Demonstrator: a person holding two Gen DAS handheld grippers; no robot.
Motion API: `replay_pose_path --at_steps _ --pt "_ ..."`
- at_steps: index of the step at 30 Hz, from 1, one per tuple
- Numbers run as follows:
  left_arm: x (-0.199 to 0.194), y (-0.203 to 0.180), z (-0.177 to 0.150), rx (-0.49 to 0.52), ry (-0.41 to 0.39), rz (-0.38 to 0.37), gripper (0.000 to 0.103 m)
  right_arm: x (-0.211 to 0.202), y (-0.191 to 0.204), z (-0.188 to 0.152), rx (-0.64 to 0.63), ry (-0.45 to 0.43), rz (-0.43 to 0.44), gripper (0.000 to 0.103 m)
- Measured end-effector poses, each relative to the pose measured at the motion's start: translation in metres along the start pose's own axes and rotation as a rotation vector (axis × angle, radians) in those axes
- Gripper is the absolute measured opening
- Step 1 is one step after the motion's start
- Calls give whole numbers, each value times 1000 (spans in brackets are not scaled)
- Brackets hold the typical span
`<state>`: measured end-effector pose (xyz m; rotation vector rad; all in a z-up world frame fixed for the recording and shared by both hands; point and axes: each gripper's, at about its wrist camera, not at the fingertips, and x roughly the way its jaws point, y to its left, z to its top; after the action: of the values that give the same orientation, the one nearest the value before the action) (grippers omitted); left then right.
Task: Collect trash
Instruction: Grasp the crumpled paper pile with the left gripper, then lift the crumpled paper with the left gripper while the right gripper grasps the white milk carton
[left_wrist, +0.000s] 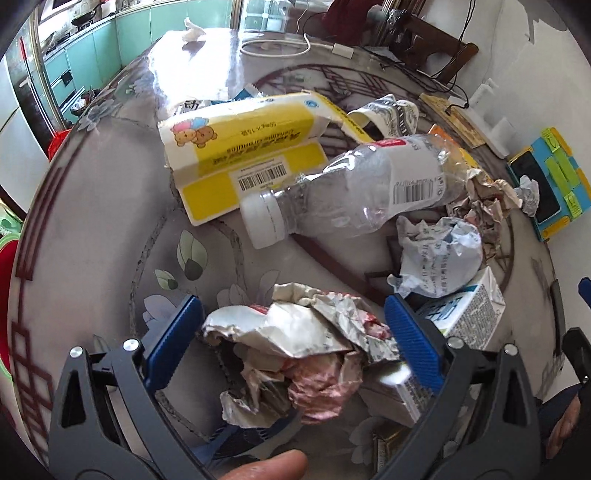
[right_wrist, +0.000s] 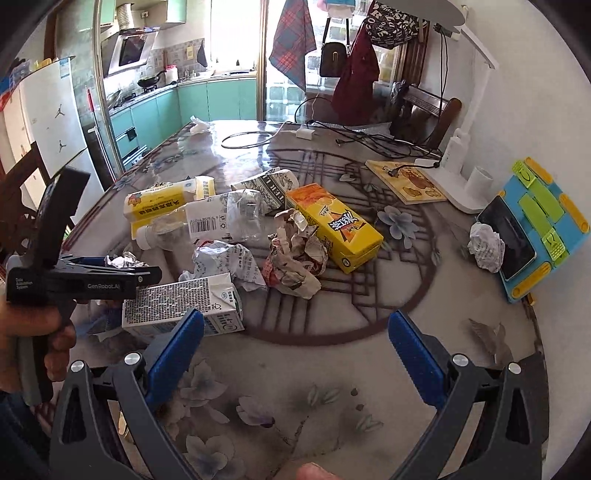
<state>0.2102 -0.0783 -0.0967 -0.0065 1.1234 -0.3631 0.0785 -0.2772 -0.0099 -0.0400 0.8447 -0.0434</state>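
Note:
Trash lies on a floral table. In the left wrist view my left gripper (left_wrist: 293, 325) is open, its blue fingers either side of a crumpled silver and pink foil wrapper (left_wrist: 295, 347), not clamping it. Beyond lie a clear plastic bottle (left_wrist: 354, 188), a yellow tissue box (left_wrist: 240, 147), a crumpled white paper (left_wrist: 439, 254) and a white milk carton (left_wrist: 469, 314). In the right wrist view my right gripper (right_wrist: 295, 328) is open and empty above the table, right of the milk carton (right_wrist: 181, 306). The left gripper's body (right_wrist: 77, 280) is at left.
A yellow snack box (right_wrist: 332, 225), crumpled newspaper (right_wrist: 295, 258) and a paper ball (right_wrist: 485, 245) lie mid-table. A phone on a blue and green stand (right_wrist: 532, 229), a lamp base (right_wrist: 461, 184), a book (right_wrist: 406, 181) and cables (right_wrist: 332, 136) are at the right and back.

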Motion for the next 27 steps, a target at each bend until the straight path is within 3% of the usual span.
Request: replay_pose_path --at_steps 2,3,4,8,17,21,25,27 --pt "1 3 -1 -17 2 -18 84 3 3 0 -9 3 3 97" --pt "-1 3 -2 -13 -5 -8 68 4 4 -1 -11 6 5 97" --pt "-4 3 -2 -1 -8 22 61 5 5 -2 -12 10 7 97" --pt "-10 14 -5 -33 -5 11 45 11 14 -6 -29 26 28 97" --pt "-61 23 1 -33 -143 14 42 24 58 -3 -96 13 110 97" --pt "-70 32 1 -46 -155 -2 42 44 80 -3 -172 53 103 97" --pt "-76 44 -2 -61 -162 -9 42 49 79 -1 -157 23 82 97" --pt "-78 47 -3 -66 -166 -15 43 52 77 1 -134 33 117 97"
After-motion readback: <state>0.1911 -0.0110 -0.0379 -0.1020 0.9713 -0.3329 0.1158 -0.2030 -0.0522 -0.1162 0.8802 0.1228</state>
